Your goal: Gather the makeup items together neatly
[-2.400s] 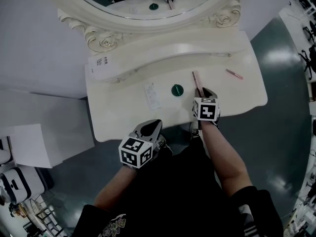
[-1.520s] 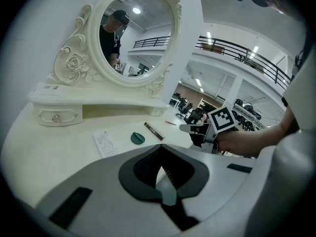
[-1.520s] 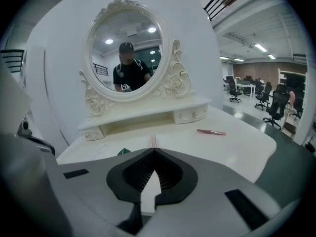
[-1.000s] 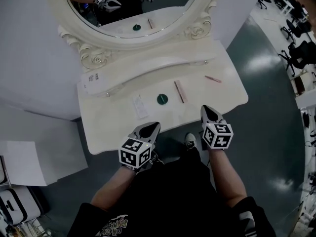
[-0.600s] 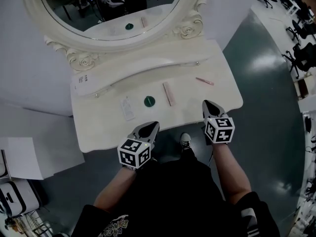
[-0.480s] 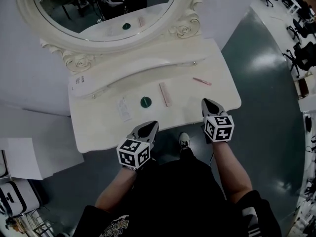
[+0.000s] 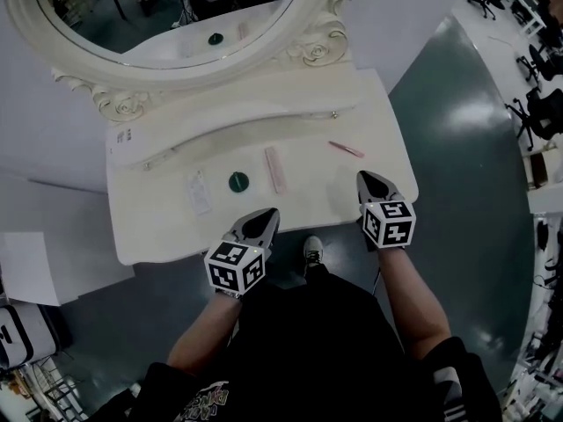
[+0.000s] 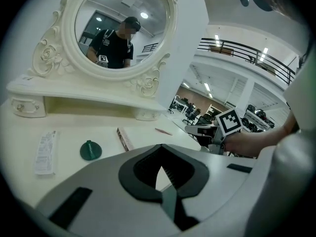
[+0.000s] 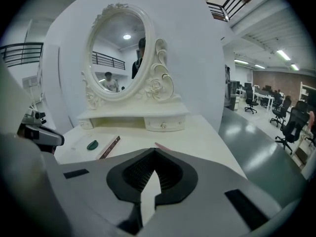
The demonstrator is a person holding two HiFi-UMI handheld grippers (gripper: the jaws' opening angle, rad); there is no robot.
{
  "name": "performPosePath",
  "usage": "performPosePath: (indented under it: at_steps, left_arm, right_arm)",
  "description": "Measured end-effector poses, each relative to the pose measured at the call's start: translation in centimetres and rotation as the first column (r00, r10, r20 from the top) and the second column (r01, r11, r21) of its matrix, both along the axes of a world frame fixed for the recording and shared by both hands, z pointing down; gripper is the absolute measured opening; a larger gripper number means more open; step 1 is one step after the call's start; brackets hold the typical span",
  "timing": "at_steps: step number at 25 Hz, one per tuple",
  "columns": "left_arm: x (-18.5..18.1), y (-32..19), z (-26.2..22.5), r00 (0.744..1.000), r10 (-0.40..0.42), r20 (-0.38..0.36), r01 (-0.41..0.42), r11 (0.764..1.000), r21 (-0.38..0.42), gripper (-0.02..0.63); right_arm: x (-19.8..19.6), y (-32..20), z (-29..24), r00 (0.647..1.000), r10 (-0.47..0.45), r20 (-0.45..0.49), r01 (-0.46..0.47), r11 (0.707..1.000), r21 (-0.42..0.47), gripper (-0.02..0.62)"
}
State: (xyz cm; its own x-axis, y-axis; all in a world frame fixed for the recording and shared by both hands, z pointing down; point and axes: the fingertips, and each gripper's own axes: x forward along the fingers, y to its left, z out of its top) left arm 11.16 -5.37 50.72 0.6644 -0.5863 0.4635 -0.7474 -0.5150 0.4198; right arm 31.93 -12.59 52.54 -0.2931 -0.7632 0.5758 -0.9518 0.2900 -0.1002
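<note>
Makeup items: four pieces lie loose on the white tabletop (image 7: 158, 231) — a green lid (image 7: 238, 181) near the middle, a slim pink box (image 7: 276, 168) just beside it at its 2 o'clock, a white sachet (image 7: 198, 191) near its 9 o'clock, and a pink pencil (image 7: 346, 149) well apart, out toward 2 o'clock.
Left gripper (image 7: 258, 224): clenched with nothing in it, poised at the front edge, at 6 o'clock from the green lid.
Right gripper (image 7: 373, 184): jaws also pressed together and empty, over the front right corner, at 5 o'clock from the pink pencil.
Step in hand: nothing is held, and I'd judge the gathering only partly done. The pencil is the stray, and the right gripper is nearest to it.
Doing it well: part the jaws before reaching in and come low across the thin shaft at mid-length. Close gently — a pencil lying flat may roll or skid away. Lay it parallel to the slim pink box, close beside it. The sachet probably needs a nudge or an edge pinch, since it lies flat.
Edges: the curved front edge runs right under both grippers, and the pencil sits nearer the tabletop's 3 o'clock edge than the others. At 12 o'clock the raised drawer shelf (image 7: 237, 123) and the mirror (image 7: 158, 16) close off the back.
Open room: there is bare tabletop between box and pencil, and more along the front at 7 o'clock.
</note>
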Motion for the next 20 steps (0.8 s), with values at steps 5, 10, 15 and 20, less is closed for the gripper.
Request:
performPosePath:
  at_steps: [5, 10, 15, 20]
  left_arm:
    - [1.0, -0.1, 0.5, 1.0, -0.011, 0.007, 0.011, 1.0, -0.017, 0.008]
    - [1.5, -0.1, 0.8, 0.999, -0.043, 0.024, 0.043, 0.999, -0.029, 0.008]
    - [1.9, 0.4, 1.0, 0.995, -0.093, 0.037, 0.094, 0.995, -0.038, 0.008]
    - [2.7, 1.3, 1.7, 0.99, -0.132, 0.048, 0.135, 0.989, -0.055, 0.008]
  right_arm:
    - [1.1, -1.2, 1.2, 1.0, -0.029, -0.008, 0.029, 0.999, -0.026, 0.029]
    - [1.4, -2.5, 2.0, 0.996, -0.084, -0.023, 0.083, 0.996, -0.036, 0.029]
    - [1.3, -3.6, 3.0, 0.978, -0.192, -0.077, 0.189, 0.981, -0.052, 0.031]
    - [1.2, -5.2, 4.4, 0.945, -0.303, -0.122, 0.295, 0.952, -0.084, 0.033]
